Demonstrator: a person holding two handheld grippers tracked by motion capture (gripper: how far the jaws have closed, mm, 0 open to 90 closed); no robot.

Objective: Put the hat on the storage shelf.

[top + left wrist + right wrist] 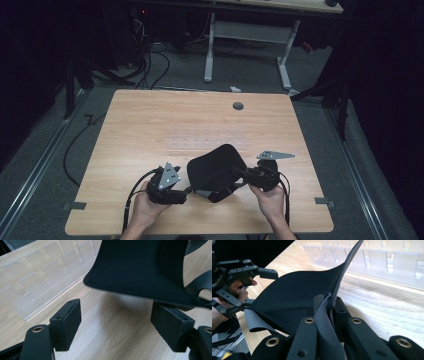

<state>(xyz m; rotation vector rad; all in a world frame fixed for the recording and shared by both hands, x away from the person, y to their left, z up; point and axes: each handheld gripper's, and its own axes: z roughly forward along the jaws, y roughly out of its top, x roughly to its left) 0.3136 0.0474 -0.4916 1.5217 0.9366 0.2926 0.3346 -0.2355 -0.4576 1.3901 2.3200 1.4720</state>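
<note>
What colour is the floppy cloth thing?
Black cloth, seen best in the right gripper view.

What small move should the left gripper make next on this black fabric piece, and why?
Probably ease the left gripper forward and close on the near edge of the black fabric piece. Its jaws stand wide open just short of that edge, while the right gripper already pinches the other side, lifting it off the table.

Wooden table (150, 125), clear tray (200, 140)
</note>
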